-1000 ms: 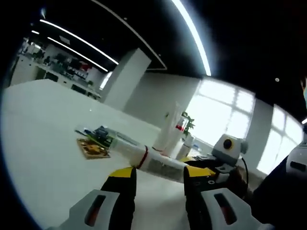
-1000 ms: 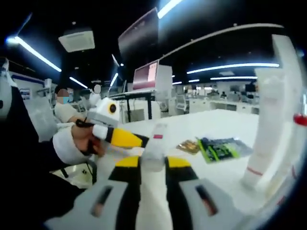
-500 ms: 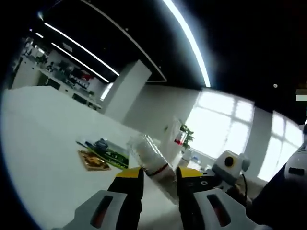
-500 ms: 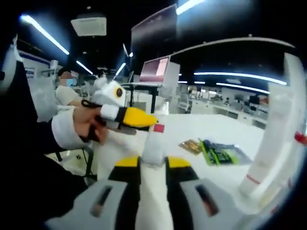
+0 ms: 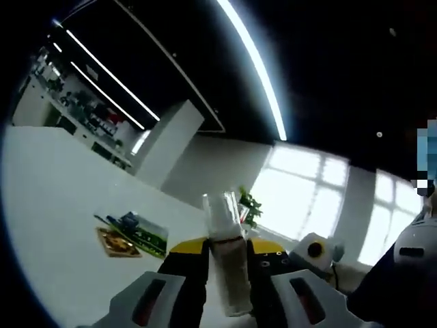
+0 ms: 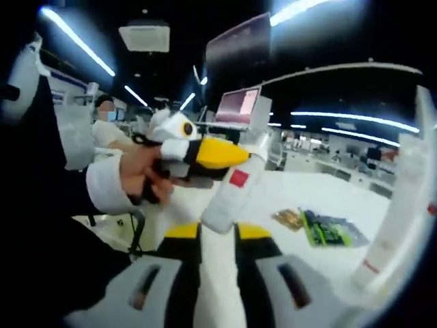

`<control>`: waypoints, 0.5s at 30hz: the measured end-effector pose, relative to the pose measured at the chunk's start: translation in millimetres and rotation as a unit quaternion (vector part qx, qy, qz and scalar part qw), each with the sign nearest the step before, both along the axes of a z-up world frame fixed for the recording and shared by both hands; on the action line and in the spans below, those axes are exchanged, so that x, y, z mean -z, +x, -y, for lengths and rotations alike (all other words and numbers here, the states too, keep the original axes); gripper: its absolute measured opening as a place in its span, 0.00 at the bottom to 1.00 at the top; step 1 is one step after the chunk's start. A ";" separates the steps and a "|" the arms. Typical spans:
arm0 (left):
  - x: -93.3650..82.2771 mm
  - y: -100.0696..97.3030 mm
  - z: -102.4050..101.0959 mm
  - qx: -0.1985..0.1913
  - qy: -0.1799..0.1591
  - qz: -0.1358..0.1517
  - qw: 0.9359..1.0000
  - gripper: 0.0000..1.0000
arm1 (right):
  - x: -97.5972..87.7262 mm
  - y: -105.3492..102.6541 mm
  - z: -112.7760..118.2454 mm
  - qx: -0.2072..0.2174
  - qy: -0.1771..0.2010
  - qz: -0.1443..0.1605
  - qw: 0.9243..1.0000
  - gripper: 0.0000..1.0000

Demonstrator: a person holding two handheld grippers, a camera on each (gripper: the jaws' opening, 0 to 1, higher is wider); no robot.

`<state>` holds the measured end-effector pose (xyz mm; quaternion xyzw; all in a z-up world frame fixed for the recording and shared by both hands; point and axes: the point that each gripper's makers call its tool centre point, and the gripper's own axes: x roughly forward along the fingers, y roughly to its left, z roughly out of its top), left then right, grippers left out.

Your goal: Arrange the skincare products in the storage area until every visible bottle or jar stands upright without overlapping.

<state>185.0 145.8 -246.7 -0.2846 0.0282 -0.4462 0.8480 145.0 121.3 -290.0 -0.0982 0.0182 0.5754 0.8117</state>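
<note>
A white tube (image 5: 229, 273) with a clear cap (image 5: 222, 213) and a thin red band stands up between the yellow-tipped jaws of my left gripper (image 5: 229, 247), which is shut on it. In the right gripper view the same white tube (image 6: 232, 195), with a red square label, rises from between the jaws of my right gripper (image 6: 217, 231), also shut on it. The left gripper (image 6: 212, 156), held by a hand (image 6: 140, 179), clamps the tube's upper end from the left. The tube is off the white table (image 5: 48, 205).
A tall white bottle (image 6: 399, 212) stands on the table at the right. Flat green and brown packets (image 5: 130, 236) (image 6: 321, 229) lie on the table beyond the tube. A seated person is in the far left background of the right gripper view.
The tube has swung from lying slanted across the left gripper's jaws to pointing up between them. Both grippers have risen, still holding it; the left gripper now sits higher in the right gripper view.
</note>
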 end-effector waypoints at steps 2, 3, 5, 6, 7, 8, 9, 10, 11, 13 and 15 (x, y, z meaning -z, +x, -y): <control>0.6 -0.2 1.3 0.002 0.003 0.001 1.000 0.20 | -7.3 0.2 -0.4 -0.003 0.041 -0.033 0.999 0.13; 1.7 -0.1 2.9 0.005 0.004 0.000 1.000 0.20 | -9.5 0.9 -0.1 -0.002 0.053 -0.041 0.998 0.13; 3.7 -0.7 6.8 0.010 0.003 -0.003 1.000 0.20 | -8.8 5.7 2.3 0.006 0.056 -0.050 0.997 0.15; 4.5 -1.2 8.9 0.013 0.003 -0.003 1.000 0.20 | -8.2 7.0 2.4 0.010 0.054 -0.050 0.997 0.16; 5.2 -1.9 11.6 0.017 0.004 -0.003 1.000 0.20 | -7.4 12.6 2.9 0.015 0.052 -0.051 0.997 0.18; 5.4 -2.8 14.1 0.020 0.006 -0.002 1.000 0.20 | -7.1 14.4 2.8 0.015 0.055 -0.057 0.997 0.21; 5.4 -3.4 16.1 0.022 0.008 0.001 1.000 0.20 | -7.9 12.2 1.3 0.011 0.062 -0.068 0.996 0.22; 5.4 -3.8 17.3 0.023 0.009 0.002 1.000 0.20 | -8.0 10.7 -0.2 0.006 0.066 -0.075 0.995 0.23; 5.5 -3.9 18.5 0.022 0.009 0.003 1.000 0.20 | -8.2 7.5 -2.9 -0.002 0.070 -0.084 0.994 0.25; 5.2 -4.1 19.9 0.023 0.008 0.007 1.000 0.20 | -4.7 8.1 -5.9 -0.007 0.071 -0.102 0.992 0.29; 5.6 -4.6 22.5 0.029 0.006 0.006 1.000 0.20 | -0.6 8.5 -10.0 -0.008 0.070 -0.117 0.991 0.33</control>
